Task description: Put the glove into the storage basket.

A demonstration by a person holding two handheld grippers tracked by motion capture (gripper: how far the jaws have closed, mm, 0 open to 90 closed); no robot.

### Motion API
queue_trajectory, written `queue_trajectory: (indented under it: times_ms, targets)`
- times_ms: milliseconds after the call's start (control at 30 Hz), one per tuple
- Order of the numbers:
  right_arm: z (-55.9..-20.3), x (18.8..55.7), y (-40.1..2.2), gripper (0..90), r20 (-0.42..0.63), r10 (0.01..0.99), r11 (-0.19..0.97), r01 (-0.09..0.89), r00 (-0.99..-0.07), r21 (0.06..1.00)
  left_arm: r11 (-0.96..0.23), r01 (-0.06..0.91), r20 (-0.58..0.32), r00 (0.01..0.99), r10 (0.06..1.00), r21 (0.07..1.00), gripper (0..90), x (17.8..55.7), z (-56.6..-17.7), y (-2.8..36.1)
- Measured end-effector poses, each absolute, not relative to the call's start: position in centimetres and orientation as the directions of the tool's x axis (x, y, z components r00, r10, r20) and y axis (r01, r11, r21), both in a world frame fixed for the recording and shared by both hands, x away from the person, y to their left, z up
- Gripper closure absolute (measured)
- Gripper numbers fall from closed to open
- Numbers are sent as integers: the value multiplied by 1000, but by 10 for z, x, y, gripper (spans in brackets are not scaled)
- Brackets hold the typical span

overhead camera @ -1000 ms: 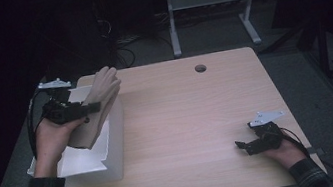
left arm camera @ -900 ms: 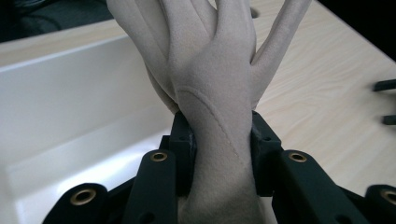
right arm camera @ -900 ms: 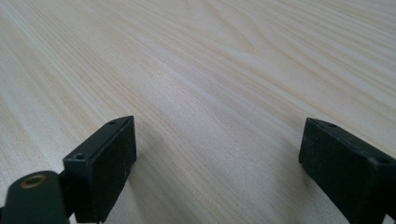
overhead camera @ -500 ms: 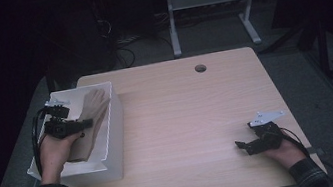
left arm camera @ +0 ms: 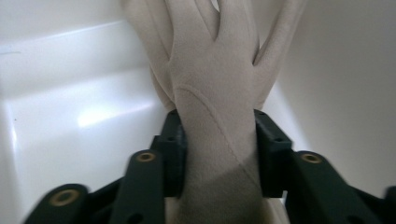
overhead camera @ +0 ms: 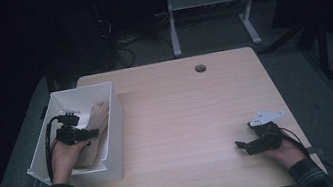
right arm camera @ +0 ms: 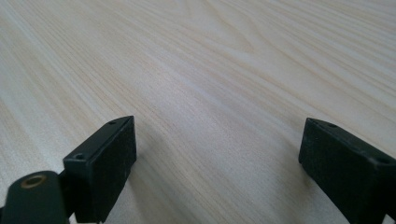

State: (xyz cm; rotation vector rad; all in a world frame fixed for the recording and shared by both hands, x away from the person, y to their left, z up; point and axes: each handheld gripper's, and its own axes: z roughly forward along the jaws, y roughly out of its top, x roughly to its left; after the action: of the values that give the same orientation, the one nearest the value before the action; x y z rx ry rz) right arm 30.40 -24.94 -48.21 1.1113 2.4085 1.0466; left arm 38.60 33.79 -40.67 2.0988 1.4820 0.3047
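The soft, light glove (left arm camera: pixel 212 93) lay limp in the white bin (overhead camera: pixel 110 133), best pinched at its cuff, where the left gripper (left arm camera: pixel 217 154), its jaws just opening, barely clasped it, while the right gripper (right arm camera: pixel 217 154) rested apart on the table (overhead camera: pixel 189 120).

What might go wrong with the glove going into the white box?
1. The beige glove sits between the left gripper's jaws, which have just been opening. Lifting away too soon might drag the glove back out.
2. In the high view the glove lies close to the white bin's inner wall, so its fingers could catch on the rim if pulled.
3. The left gripper's cable loops inside the bin and might snag its edge.
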Motion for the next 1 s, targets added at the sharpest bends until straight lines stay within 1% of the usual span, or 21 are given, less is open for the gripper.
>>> queue_trajectory:
  times_ms: [67,100,133,167,267,300,367,433,500,533,600,1000]
  targets:
    - [-482,304,-249,105,39,750,438,540,-660,719,-251,795,-108,367,924,552,489,387,-408,339]
    - [-482,304,-249,105,38,750,439,540,-661,719,-251,795,-108,367,924,552,461,387,-408,339]
    - [-482,304,-249,105,38,750,439,540,-661,718,-226,782,-122,358,926,580,412,387,-405,342]
    - [-482,304,-249,105,38,750,439,539,-661,719,-226,782,-122,358,926,580,360,387,-405,342]
    - [-482,304,-249,105,39,750,438,540,-660,718,-218,761,-104,350,931,611,273,386,-393,345]
    - [-482,304,-249,105,39,750,438,540,-660,719,-218,761,-104,350,931,611,264,386,-393,345]
    - [-482,304,-249,105,39,751,438,541,-659,718,-219,743,-96,356,930,633,243,385,-381,344]
    - [-482,304,-249,105,40,751,437,542,-659,718,-219,735,-94,359,928,642,239,384,-375,343]
    - [-482,304,-249,105,39,751,438,541,-659,718,-216,707,-96,374,922,673,239,383,-359,338]
    - [-482,304,-249,105,39,751,438,541,-659,718,-216,707,-96,374,922,673,239,383,-359,338]
    - [-482,304,-250,105,39,752,437,542,-658,718,-229,685,-93,399,912,692,239,381,-346,330]
    - [-482,304,-250,105,39,752,437,542,-658,718,-275,616,-98,501,860,738,236,378,-315,289]
